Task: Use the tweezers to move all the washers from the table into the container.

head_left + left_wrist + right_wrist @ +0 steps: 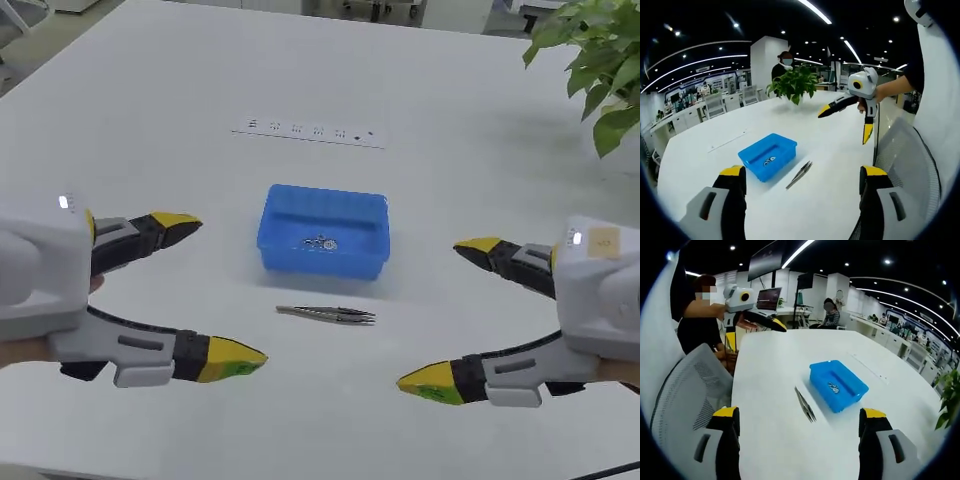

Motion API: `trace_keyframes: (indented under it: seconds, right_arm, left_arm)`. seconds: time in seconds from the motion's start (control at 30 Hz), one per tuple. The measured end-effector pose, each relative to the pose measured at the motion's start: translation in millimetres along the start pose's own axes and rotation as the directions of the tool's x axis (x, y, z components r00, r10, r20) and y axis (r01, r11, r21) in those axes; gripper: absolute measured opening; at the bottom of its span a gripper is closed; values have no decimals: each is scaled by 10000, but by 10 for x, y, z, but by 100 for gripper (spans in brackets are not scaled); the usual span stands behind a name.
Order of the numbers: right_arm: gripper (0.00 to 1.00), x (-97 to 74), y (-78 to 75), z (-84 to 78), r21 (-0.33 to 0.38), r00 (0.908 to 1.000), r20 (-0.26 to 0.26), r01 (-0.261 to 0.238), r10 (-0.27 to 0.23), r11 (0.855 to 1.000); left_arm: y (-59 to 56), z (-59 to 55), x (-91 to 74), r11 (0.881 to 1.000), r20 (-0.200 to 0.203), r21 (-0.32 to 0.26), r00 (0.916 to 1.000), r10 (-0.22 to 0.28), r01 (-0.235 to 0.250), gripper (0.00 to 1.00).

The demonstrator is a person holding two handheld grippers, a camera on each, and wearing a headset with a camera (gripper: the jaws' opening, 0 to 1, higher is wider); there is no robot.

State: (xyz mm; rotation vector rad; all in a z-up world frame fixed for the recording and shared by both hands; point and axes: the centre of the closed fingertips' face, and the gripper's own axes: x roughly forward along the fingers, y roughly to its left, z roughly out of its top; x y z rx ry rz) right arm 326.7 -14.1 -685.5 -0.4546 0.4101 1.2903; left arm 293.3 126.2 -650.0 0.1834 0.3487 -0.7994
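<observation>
an open-plan office. a broad white table [150,90] has a slim white socket strip [308,131] set flat in its top toward the far edge, and a leafy green potted plant [794,85] stands at one end. a grey mesh-backed office chair [685,385] sits at the near edge. beyond are rows of white desks [900,335], a flat monitor [768,298], a seated person [830,315], and long curved ceiling light strips [690,47].
</observation>
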Motion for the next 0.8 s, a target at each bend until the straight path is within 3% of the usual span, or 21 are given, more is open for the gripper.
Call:
trace_keyframes:
  seconds: [0.2,0.27,0.5,0.7,0.8]
  right_arm:
    - [100,-22,-8,38,8,9999,62,104,-104,9999]
    - [100,-24,-11,49,15,9998,82,171,-171,9999]
    - [100,-26,18,94,17,9998,142,115,-115,9999]
    - [100,-24,25,76,70,9999,81,82,-82,9999]
    - [100,-33,39,105,201,9996,258,-81,76,9998]
  left_arm:
    - [-45,46,-35,9999,243,96,9997,47,-49,100]
    - [-51,6,-41,9998,10,195,10000,72,-72,100]
    - [-60,-11,-72,9998,3,97,9998,176,-176,100]
    - [-28,-4,-88,9995,14,111,9996,280,-280,100]
    - [40,-16,-87,9988,-83,255,9990,429,-427,100]
